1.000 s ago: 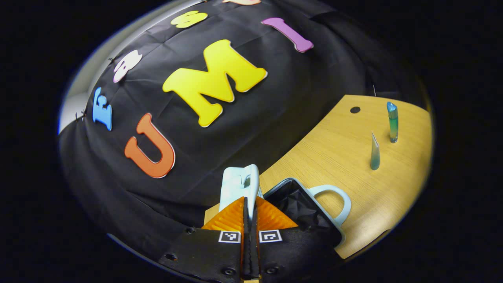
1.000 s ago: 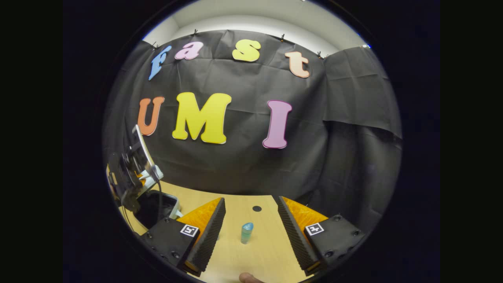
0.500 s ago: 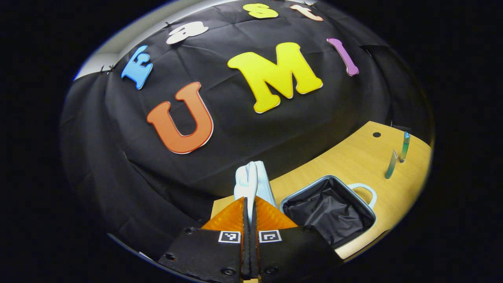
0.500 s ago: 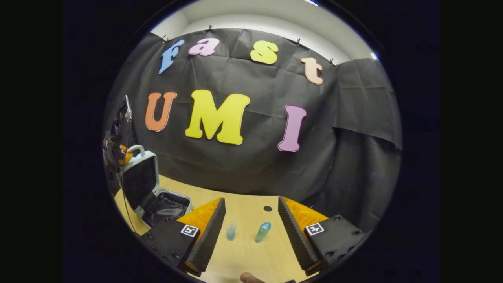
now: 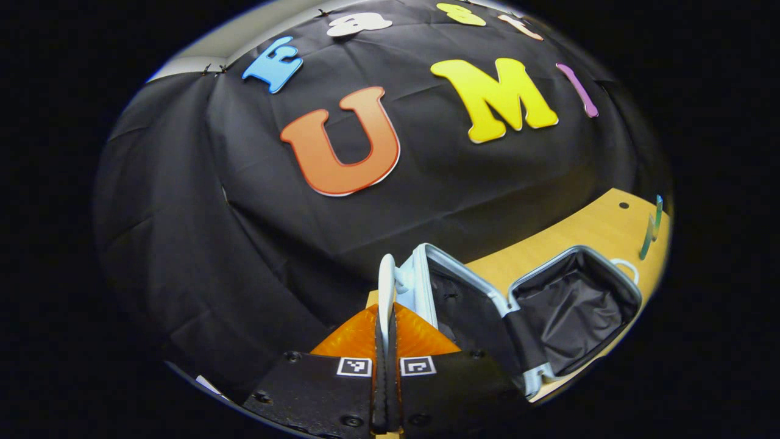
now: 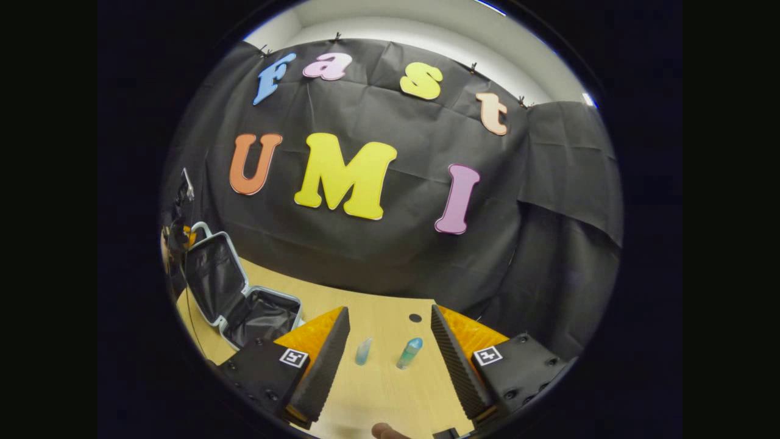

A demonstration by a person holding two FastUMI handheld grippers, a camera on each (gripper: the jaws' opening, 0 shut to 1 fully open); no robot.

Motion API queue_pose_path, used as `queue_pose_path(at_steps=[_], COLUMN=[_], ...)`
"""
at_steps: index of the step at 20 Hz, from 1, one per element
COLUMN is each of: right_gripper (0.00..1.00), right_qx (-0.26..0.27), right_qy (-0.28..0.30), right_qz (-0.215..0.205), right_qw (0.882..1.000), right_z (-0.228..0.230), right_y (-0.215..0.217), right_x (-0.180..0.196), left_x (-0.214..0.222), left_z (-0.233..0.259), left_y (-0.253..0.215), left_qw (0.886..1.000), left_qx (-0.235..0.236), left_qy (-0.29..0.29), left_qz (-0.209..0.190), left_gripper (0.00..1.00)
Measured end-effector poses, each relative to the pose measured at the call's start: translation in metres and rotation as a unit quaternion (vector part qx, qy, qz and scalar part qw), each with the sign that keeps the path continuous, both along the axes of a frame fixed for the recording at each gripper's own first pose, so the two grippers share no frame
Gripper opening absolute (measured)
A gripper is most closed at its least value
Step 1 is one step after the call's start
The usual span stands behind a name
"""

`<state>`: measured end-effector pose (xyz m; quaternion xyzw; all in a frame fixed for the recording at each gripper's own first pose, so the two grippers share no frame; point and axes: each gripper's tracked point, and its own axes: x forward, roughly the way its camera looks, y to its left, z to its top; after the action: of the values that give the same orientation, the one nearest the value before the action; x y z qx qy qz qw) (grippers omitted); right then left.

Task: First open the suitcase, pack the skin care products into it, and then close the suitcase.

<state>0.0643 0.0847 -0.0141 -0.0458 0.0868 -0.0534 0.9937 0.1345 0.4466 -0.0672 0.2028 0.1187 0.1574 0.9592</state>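
black cloth wall (image 6: pixel 390 256) behind a light wooden table (image 6: pixel 390 396), pale wall (image 6: pixel 414 30) above.

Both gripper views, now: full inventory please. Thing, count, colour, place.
suitcase: 1, pale blue shell with black lining, open on the table's left end
suitcase lid: 1, raised, held by its pale handle
skin care tubes: 2, teal, standing upright on the table, a clear-ish one left of a capped one
table: 1, light wood, with a small dark hole
left hand-held gripper: shut on the lid handle
right hand-held gripper: open, facing both tubes
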Motion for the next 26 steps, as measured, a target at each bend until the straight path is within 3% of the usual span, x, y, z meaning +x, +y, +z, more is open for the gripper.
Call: queue_pose_path(at_steps=[5, 9, 11, 16, 20, 21, 23, 24, 26], right_gripper=[0.8, 0.79, 0.79, 0.8, 0.8, 0.8, 0.79, 0.8, 0.8], right_qx=[-0.01, -0.024, -0.043, -0.039, -0.038, -0.036, -0.029, -0.027, -0.016], right_qy=[0.01, 0.034, 0.034, 0.05, 0.048, 0.05, 0.052, 0.051, 0.047], right_qz=[-0.035, -0.04, -0.044, -0.047, -0.044, -0.043, -0.041, -0.043, -0.041], right_qw=[0.999, 0.998, 0.997, 0.997, 0.997, 0.997, 0.997, 0.997, 0.998], right_z=[-0.005, -0.019, -0.018, -0.024, -0.023, -0.026, -0.028, -0.028, -0.027], right_y=[-0.01, -0.007, -0.009, -0.007, -0.006, -0.006, -0.008, -0.011, -0.014], right_x=[-0.009, -0.017, -0.017, -0.015, -0.016, -0.018, -0.019, -0.02, -0.018], left_x=[0.002, 0.005, 0.006, 0.008, 0.005, 0.002, -0.003, -0.005, -0.012], left_z=[-0.07, -0.147, -0.168, -0.199, -0.213, -0.213, -0.215, -0.214, -0.194], left_y=[0.055, 0.076, 0.078, 0.078, 0.084, 0.087, 0.092, 0.091, 0.087], left_qw=[0.994, 0.968, 0.956, 0.934, 0.913, 0.906, 0.894, 0.887, 0.873], left_qx=[-0.107, -0.249, -0.291, -0.354, -0.404, -0.417, -0.441, -0.456, -0.481], left_qy=[0.018, 0.032, 0.036, 0.043, 0.027, 0.024, 0.013, 0.006, -0.023], left_qz=[0.018, 0.018, 0.02, 0.029, 0.054, 0.062, 0.073, 0.075, 0.07], left_gripper=[0.03, 0.04, 0.04, 0.08, 0.24, 0.21, 0.6, 0.51, 0.75])
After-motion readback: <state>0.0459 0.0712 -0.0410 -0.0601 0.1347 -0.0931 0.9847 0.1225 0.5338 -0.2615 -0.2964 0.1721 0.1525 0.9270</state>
